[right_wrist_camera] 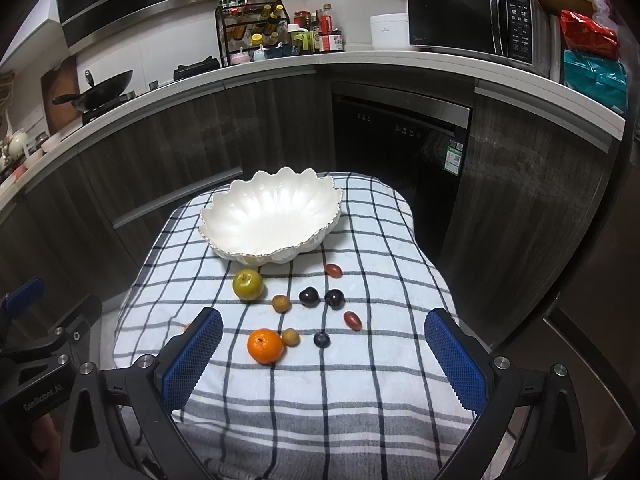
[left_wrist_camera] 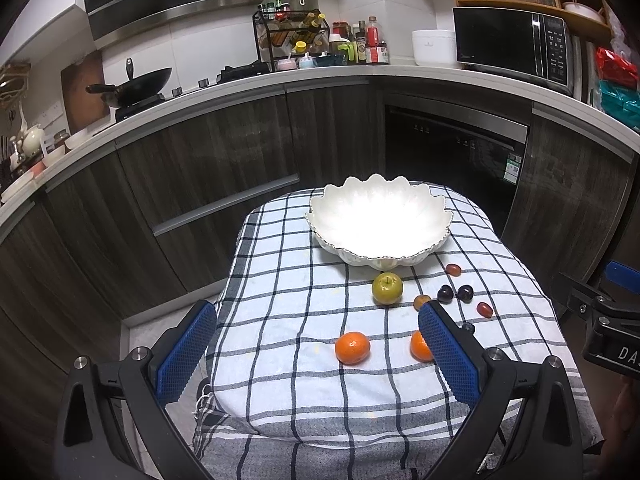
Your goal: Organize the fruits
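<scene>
Checked cloth (right_wrist_camera: 360,240) covered the tabletop, and every fruit lay loose on it while the white scalloped bowl (right_wrist_camera: 272,216) near the far edge stood empty, so the sorting had not begun. At the left, the left gripper (left_wrist_camera: 316,354) hovered above the near-left part of the cloth with its blue pads spread wide and nothing between them; one tangerine (left_wrist_camera: 352,347) sat ahead of it between the fingers, and a second tangerine (left_wrist_camera: 420,346) was half hidden behind its right finger. Moving rightward, the green apple (right_wrist_camera: 248,285) rested just in front of the bowl's base, the largest piece and probably the easiest to start with. To seat it well, the pads would likely have to straddle its widest part, level with the cloth, and close gently, since a round, smooth fruit can squirt out of a high or off-centre pinch. Beside the apple lay a small brown fruit (right_wrist_camera: 281,303), then two dark plums (right_wrist_camera: 309,296) close together near the middle, a reddish oval fruit (right_wrist_camera: 333,269) nearer the bowl, and another reddish one (right_wrist_camera: 352,320) toward the right. Near the tangerine in the right view sat a further brown fruit (right_wrist_camera: 291,337), touching it, and a dark berry (right_wrist_camera: 321,339). These small ones probably called for a low, careful approach so the cloth would not bunch. At the right, the right gripper (right_wrist_camera: 323,354) also hung over the near edge with its fingers wide apart and empty.
</scene>
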`<action>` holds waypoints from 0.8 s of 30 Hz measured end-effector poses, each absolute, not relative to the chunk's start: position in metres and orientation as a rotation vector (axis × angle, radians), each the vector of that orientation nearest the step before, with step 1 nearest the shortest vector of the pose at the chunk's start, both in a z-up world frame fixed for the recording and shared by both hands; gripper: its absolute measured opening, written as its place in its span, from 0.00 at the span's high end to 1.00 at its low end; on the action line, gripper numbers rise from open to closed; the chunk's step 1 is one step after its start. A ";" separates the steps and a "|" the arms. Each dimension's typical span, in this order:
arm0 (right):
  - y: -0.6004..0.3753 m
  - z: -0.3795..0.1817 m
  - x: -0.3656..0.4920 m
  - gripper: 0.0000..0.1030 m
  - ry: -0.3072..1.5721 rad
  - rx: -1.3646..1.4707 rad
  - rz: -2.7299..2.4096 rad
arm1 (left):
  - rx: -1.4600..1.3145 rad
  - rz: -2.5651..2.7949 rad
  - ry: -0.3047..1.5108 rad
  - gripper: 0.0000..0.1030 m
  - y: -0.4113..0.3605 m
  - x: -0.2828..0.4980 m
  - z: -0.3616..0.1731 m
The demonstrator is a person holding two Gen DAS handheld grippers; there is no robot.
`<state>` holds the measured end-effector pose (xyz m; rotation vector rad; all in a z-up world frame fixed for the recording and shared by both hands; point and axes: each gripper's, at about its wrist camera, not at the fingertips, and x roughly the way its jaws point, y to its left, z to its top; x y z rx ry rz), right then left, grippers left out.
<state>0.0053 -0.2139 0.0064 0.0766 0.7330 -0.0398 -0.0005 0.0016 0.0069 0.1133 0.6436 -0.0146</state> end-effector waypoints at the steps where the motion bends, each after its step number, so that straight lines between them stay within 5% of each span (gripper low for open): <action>1: -0.213 0.006 0.005 0.00 0.732 0.077 -0.040 | 0.112 -0.016 0.645 0.00 0.002 0.000 0.007; 24: -0.213 0.010 0.004 0.00 0.720 0.072 -0.038 | 0.111 -0.021 0.636 0.00 0.002 -0.001 0.009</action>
